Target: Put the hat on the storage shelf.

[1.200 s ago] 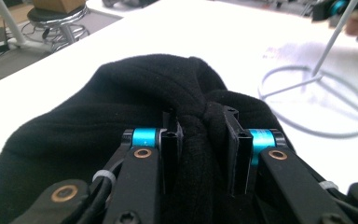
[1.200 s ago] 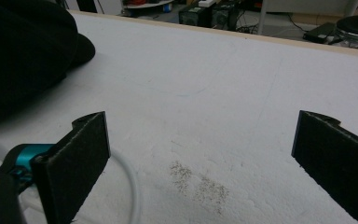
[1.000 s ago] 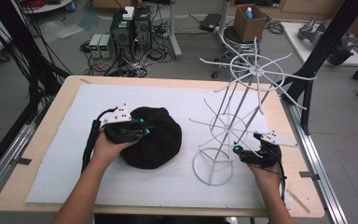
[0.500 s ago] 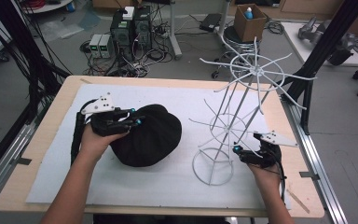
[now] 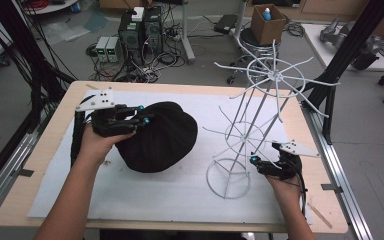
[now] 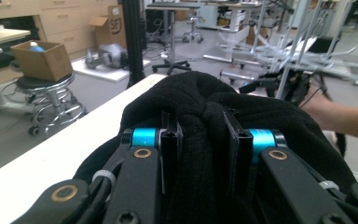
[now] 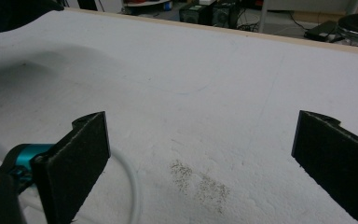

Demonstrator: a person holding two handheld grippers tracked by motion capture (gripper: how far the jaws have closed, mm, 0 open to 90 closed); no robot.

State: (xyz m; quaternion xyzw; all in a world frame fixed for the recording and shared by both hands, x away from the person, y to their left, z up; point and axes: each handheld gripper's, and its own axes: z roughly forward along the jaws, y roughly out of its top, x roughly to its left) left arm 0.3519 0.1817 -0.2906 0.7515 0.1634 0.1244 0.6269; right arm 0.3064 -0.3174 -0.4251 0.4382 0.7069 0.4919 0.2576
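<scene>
A black fabric hat lies bunched on the white mat at centre left. My left gripper is at the hat's left edge, shut on a fold of it. In the left gripper view the fold of the hat is pinched between the gripper jaws. A white wire rack stands at the right on a ring base. My right gripper rests on the mat beside that ring. It is wide open around bare mat, with the ring's wire by its left pad.
The rack's thin arms spread out over the table's right half. The wooden table edge frames the mat. Computers and cables sit on the floor beyond the far edge, and a cardboard box rests on a stool.
My left gripper has drawn back toward the table's far left with the hat's fold in it, tugging the hat that way. The right gripper has stayed put.
</scene>
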